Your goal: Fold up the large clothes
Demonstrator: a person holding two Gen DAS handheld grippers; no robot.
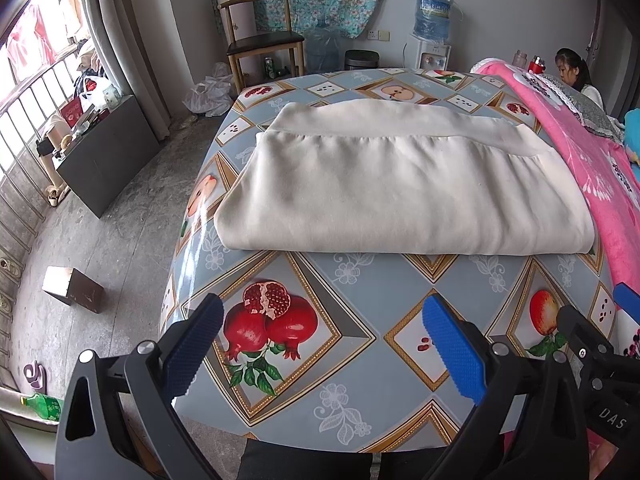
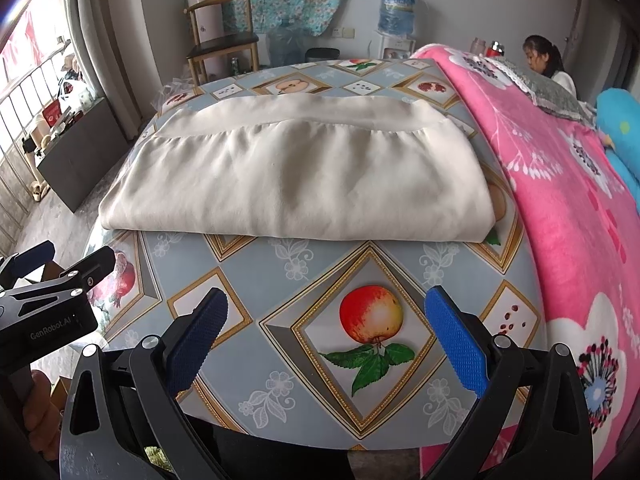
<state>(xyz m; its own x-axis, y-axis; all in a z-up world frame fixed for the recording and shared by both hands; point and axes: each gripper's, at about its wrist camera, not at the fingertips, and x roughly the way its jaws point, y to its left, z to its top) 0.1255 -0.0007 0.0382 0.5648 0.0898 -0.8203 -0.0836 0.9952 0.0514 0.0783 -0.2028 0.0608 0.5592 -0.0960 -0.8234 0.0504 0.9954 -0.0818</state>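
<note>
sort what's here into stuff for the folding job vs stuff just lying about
For the job:
- cream garment, folded on the table
- table, the work surface
- left gripper, open
- right gripper, open

Just lying about:
- pink blanket
- chair
- water dispenser
- green bottle on the floor
- brown box on the floor

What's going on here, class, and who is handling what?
A person holds a two-finger gripper in each hand over a table with a fruit-print cloth. A cream garment lies on it, already folded into a thick rectangle. The left gripper and right gripper are both open and empty, on the near side of the garment and not touching it. A pink blanket lies along the table's right side.
</note>
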